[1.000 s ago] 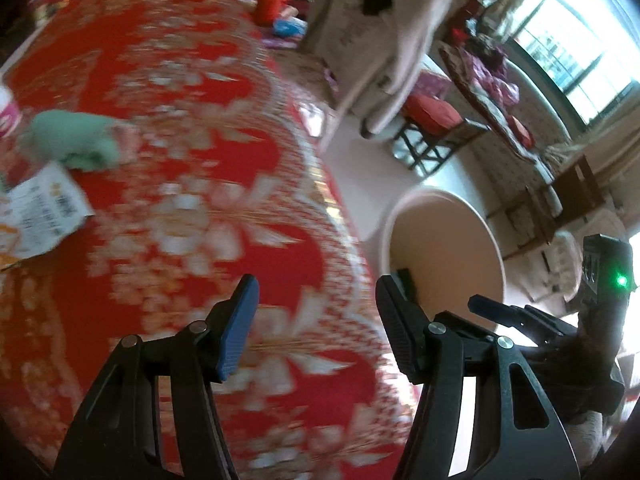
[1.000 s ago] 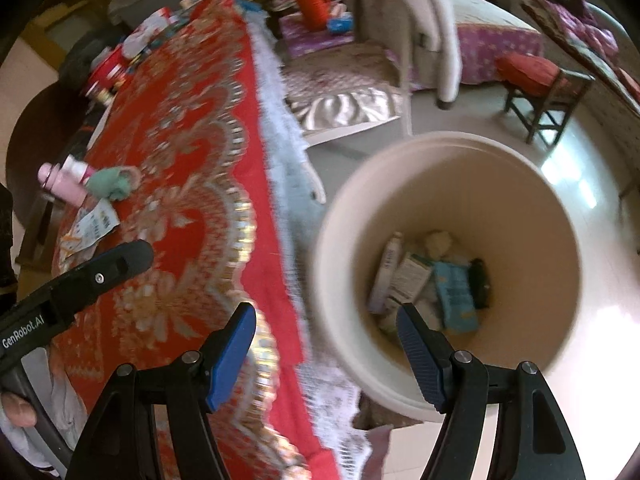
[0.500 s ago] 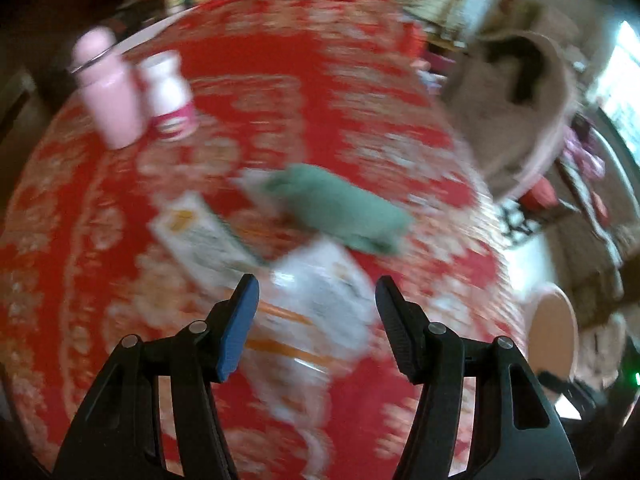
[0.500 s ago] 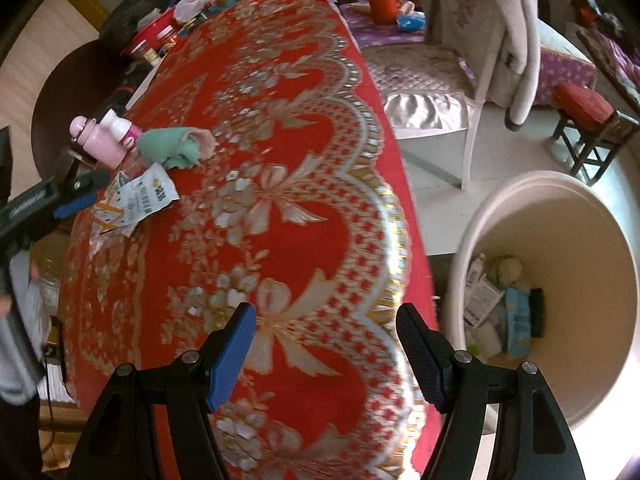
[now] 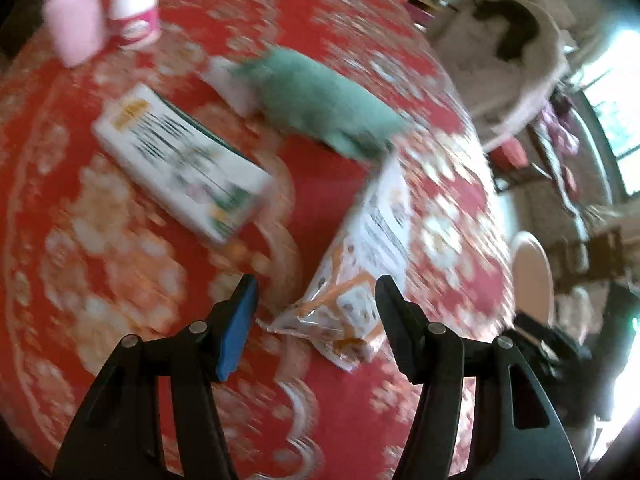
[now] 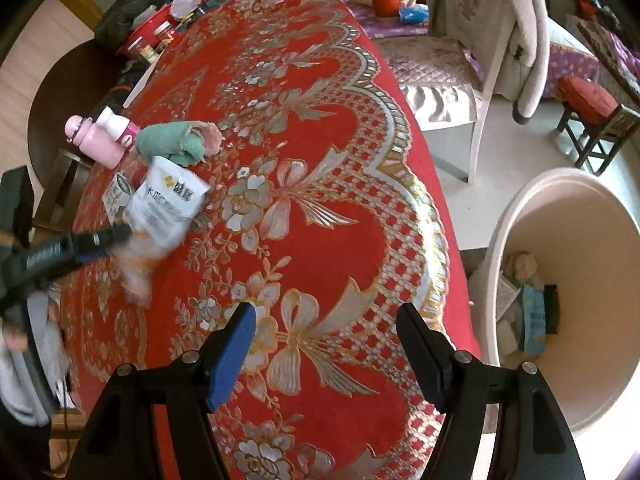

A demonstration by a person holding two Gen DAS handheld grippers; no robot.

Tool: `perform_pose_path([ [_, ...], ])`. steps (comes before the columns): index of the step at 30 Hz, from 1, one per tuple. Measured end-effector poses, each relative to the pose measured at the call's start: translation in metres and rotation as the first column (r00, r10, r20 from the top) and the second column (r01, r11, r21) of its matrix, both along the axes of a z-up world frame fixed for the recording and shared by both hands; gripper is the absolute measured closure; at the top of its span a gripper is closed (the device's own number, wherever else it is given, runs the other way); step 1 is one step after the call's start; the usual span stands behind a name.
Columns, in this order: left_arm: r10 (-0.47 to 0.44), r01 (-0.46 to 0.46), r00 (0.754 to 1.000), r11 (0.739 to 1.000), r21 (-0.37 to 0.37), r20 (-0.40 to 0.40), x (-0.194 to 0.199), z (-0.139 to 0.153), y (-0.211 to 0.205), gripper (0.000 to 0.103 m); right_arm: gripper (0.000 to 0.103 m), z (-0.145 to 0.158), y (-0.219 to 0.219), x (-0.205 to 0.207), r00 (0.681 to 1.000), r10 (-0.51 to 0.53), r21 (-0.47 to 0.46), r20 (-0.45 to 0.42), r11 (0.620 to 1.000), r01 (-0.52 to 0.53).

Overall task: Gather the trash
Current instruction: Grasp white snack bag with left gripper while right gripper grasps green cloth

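My left gripper [image 5: 316, 312] is open, with the near end of a white and orange snack bag [image 5: 360, 256] lying between its fingers on the red tablecloth. The bag [image 6: 168, 204] and the left gripper [image 6: 100, 242] also show in the right wrist view. A flat white carton [image 5: 180, 160] lies left of the bag. My right gripper [image 6: 324, 344] is open and empty above the table's near edge. The cream trash bin [image 6: 576, 216] stands on the floor to the right, holding several wrappers [image 6: 528, 312].
A green cloth [image 5: 320, 100] lies behind the bag, with a pink bottle [image 5: 76, 28] and a white bottle [image 5: 134, 8] at the far left. A white chair [image 6: 480, 60] draped with clothing and a red stool [image 6: 596, 112] stand beyond the table. Clutter sits at the table's far end.
My left gripper swung from the bin side to the trash on the table and closed in on the snack bag. My right gripper moved from over the bin to over the tablecloth.
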State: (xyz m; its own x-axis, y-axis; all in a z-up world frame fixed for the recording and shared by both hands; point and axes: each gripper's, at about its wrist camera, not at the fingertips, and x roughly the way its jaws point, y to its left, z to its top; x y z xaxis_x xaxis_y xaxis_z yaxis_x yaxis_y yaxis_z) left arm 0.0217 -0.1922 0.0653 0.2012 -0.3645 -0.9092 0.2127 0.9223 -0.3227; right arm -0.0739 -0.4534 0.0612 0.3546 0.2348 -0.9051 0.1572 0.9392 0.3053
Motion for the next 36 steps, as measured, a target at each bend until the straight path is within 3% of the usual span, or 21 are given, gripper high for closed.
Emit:
perform_pose_path([
  [7, -0.051, 0.053, 0.998, 0.994, -0.093, 0.020, -0.014, 0.012, -0.015, 0.044, 0.033, 0.000, 0.001, 0.003, 1.000, 0.011, 0.004, -0.002, 1.000, -0.011],
  [9, -0.059, 0.061, 0.998, 0.992, -0.106, 0.018, -0.011, 0.011, -0.020, 0.038, 0.033, -0.002, -0.002, 0.002, 1.000, 0.009, 0.008, -0.007, 1.000, -0.009],
  [19, -0.043, 0.038, 0.998, 0.994, -0.101, -0.052, 0.004, -0.017, -0.033, 0.038, 0.033, 0.001, -0.012, -0.004, 1.000, -0.008, 0.013, -0.006, 1.000, 0.008],
  [20, -0.037, 0.030, 0.998, 0.994, -0.105, -0.058, 0.004, -0.018, -0.033, 0.046, 0.033, 0.001, -0.012, -0.003, 1.000, -0.006, 0.012, -0.004, 1.000, 0.006],
  [21, -0.032, 0.025, 0.998, 0.994, -0.109, -0.061, 0.004, -0.020, -0.034, 0.071, 0.033, 0.002, -0.011, -0.002, 1.000, -0.003, 0.010, -0.001, 1.000, 0.003],
  [22, -0.031, 0.023, 0.997, 0.994, -0.111, -0.068, 0.004, -0.022, -0.033, 0.073, 0.033, 0.003, -0.009, 0.000, 1.000, 0.003, 0.008, 0.003, 1.000, -0.003],
  [28, 0.002, -0.006, 1.000, 0.993, -0.116, -0.031, -0.010, -0.009, -0.014, 0.081, 0.033, 0.005, 0.012, 0.021, 0.998, 0.064, -0.001, 0.027, 0.998, -0.064],
  [36, 0.111, -0.105, 0.994, 0.982, -0.156, 0.026, -0.025, 0.022, 0.034, 0.082, 0.033, 0.017, 0.069, 0.086, 0.971, 0.212, -0.007, 0.115, 0.977, -0.212],
])
